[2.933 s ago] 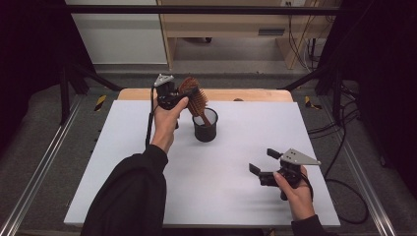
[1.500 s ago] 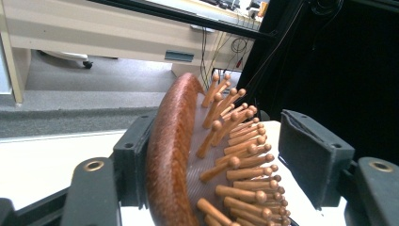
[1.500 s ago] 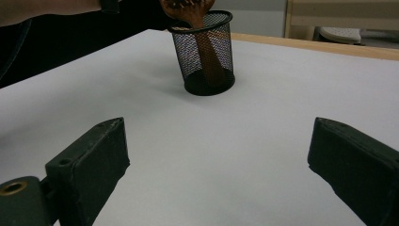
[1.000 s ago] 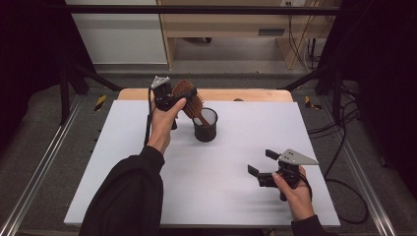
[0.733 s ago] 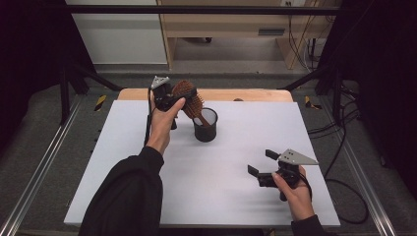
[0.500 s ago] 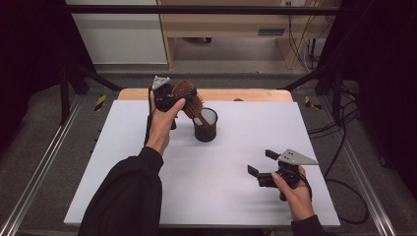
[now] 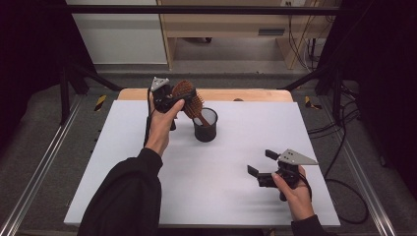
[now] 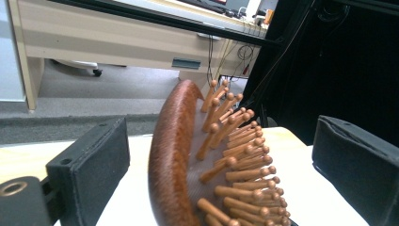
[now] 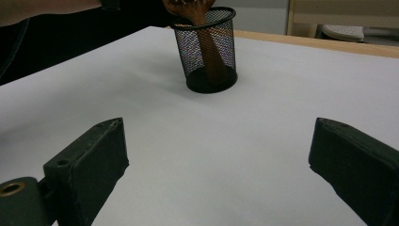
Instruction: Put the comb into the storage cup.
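Left tool (image 7: 173, 101) beside bristly wooden hairbrush (image 7: 189, 100)

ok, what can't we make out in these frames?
- Left gripper view: lower part of the wooden paddle hairbrush, cut off by the bottom edge.
- High view: left gripper jaw contact, hidden by the hand.
- Right gripper view: brush head above the black mesh cup, cut off by the top edge.

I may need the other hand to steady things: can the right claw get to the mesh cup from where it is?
Probably yes. The right claw stands open on the near right, and bare white table lies between it and the mesh cup. The hairbrush leans in from the far side, off that path.
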